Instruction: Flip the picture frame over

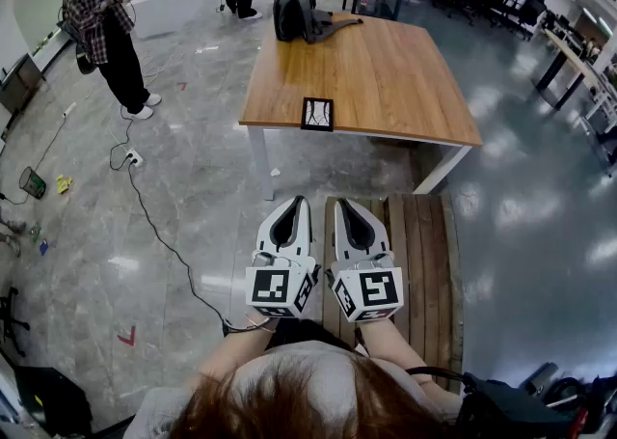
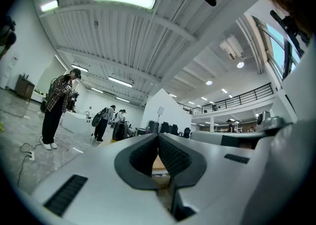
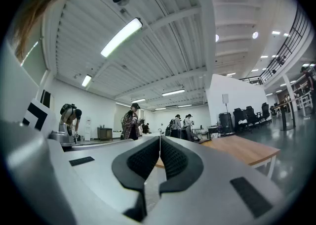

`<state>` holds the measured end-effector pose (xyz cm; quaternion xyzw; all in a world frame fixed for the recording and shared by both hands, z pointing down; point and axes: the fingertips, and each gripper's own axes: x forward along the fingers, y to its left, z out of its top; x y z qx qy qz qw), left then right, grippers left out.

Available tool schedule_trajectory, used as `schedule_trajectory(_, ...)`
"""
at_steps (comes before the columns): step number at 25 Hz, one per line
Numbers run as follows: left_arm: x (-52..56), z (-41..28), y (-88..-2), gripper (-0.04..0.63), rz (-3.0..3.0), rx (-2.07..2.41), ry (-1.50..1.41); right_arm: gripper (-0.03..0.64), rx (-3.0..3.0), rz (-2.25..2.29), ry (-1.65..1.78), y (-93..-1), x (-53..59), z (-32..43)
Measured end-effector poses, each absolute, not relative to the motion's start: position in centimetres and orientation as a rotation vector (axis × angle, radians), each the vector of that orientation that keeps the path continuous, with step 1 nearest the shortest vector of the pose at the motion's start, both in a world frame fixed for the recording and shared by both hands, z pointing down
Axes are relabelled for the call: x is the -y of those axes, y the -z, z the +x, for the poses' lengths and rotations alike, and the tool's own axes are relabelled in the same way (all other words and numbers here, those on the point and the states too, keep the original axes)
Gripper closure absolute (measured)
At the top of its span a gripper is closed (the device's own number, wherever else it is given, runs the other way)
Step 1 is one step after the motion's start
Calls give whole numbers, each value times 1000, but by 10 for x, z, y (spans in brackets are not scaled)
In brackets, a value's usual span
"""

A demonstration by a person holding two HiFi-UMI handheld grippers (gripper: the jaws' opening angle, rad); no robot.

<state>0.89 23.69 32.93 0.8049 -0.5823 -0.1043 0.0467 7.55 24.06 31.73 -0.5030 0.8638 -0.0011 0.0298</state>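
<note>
A small black picture frame [image 1: 317, 113] lies flat near the front edge of the wooden table [image 1: 386, 70], with a pale picture facing up. My left gripper [image 1: 295, 203] and right gripper [image 1: 343, 203] are side by side close to my body, well short of the table, and both point toward it. Each pair of jaws is shut with nothing between them. In the left gripper view the left gripper [image 2: 158, 135] has its dark pads meeting at the tip. The right gripper view shows the right gripper [image 3: 159, 139] the same way, with the table [image 3: 247, 150] ahead to the right.
A black bag [image 1: 294, 8] sits at the table's far edge. A slatted wooden bench [image 1: 419, 263] stands between me and the table, under the right gripper. A person in a plaid shirt [image 1: 104, 27] stands at far left. A cable and power strip [image 1: 133, 158] lie on the floor at left.
</note>
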Motion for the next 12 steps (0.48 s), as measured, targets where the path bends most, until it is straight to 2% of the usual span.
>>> schedule_trajectory(12,-165,2,-338,588,2449,1816,295,600,-2686,-1518,-33,-321,-171,69)
